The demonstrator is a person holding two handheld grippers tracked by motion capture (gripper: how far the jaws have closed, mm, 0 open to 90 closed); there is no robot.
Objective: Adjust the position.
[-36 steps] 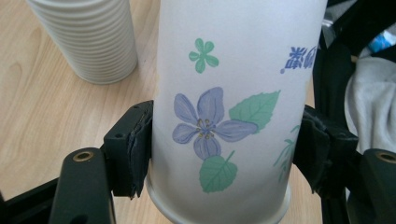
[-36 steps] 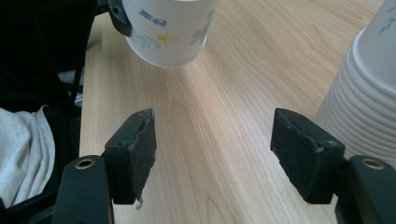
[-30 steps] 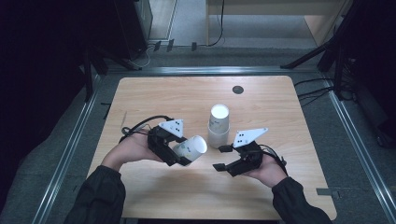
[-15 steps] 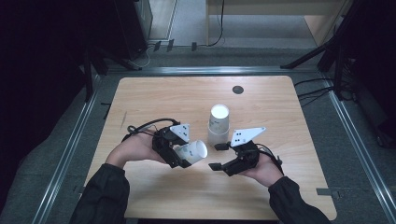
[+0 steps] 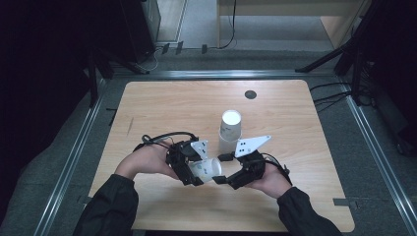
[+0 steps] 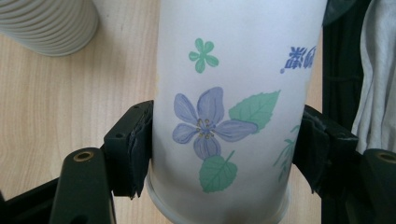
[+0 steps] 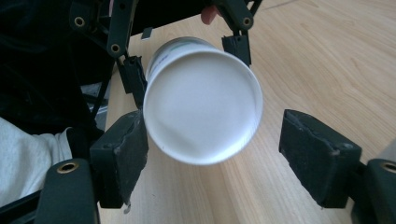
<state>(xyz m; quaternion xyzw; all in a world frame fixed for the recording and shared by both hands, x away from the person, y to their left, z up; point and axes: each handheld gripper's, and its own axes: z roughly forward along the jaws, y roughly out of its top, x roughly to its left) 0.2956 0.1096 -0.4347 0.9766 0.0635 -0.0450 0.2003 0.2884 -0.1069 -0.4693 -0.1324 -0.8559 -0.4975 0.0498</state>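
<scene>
The left gripper point(image 5: 193, 169) is squeezing a flowered paper cup point(image 6: 233, 116) near its rim, and the cup lies on its side in the air just above the wooden table point(image 5: 162, 105). In the left gripper view both black pads press on the cup's sides, so it is held tight. The cup's flat white bottom point(image 7: 203, 100) points toward the right gripper point(image 5: 223, 169). That gripper's jaws have just been opening, and in the right gripper view the cup bottom sits between them: the left pad is right at the cup, the right pad is well away from it, so this gripper has let go. A stack of paper cups point(image 5: 229, 129) stands upside down on the table, just behind the two grippers. It looks like one cup has been pulled free of the stack and is now in the left gripper alone. What I think is left is to turn this cup and set it down on the table, apart from the stack
</scene>
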